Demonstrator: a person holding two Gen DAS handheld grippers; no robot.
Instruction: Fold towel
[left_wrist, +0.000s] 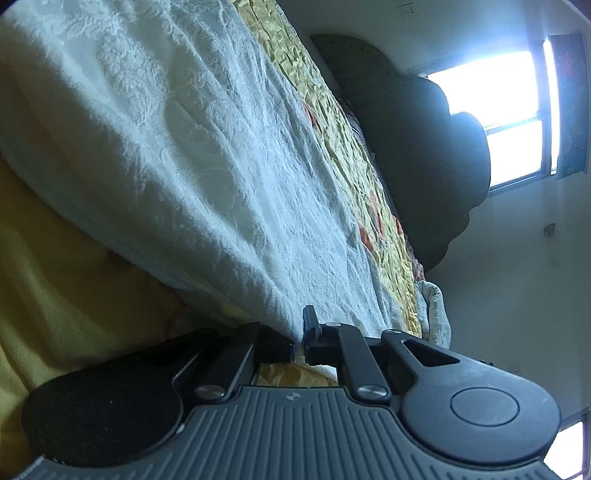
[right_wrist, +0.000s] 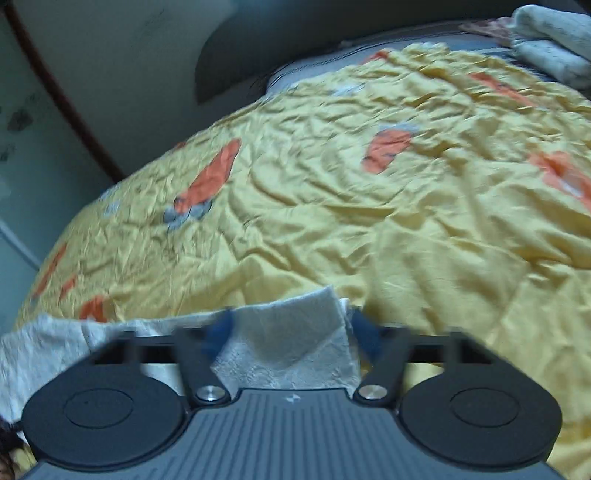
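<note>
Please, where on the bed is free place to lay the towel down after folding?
In the right wrist view, the yellow bedsheet lies bare ahead of the right gripper, up to the folded towels at the far right corner. In the left wrist view, the white towel covers most of the sheet.

A crumpled yellow bedsheet (right_wrist: 406, 206) with orange prints lies below a dark headboard (left_wrist: 424, 147) and bright window (left_wrist: 509, 110).

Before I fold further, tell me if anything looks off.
The right gripper is open with a folded towel corner lying loose between its fingers, while the left gripper pinches the other edge. The yellow bedsheet underneath is heavily wrinkled.
</note>
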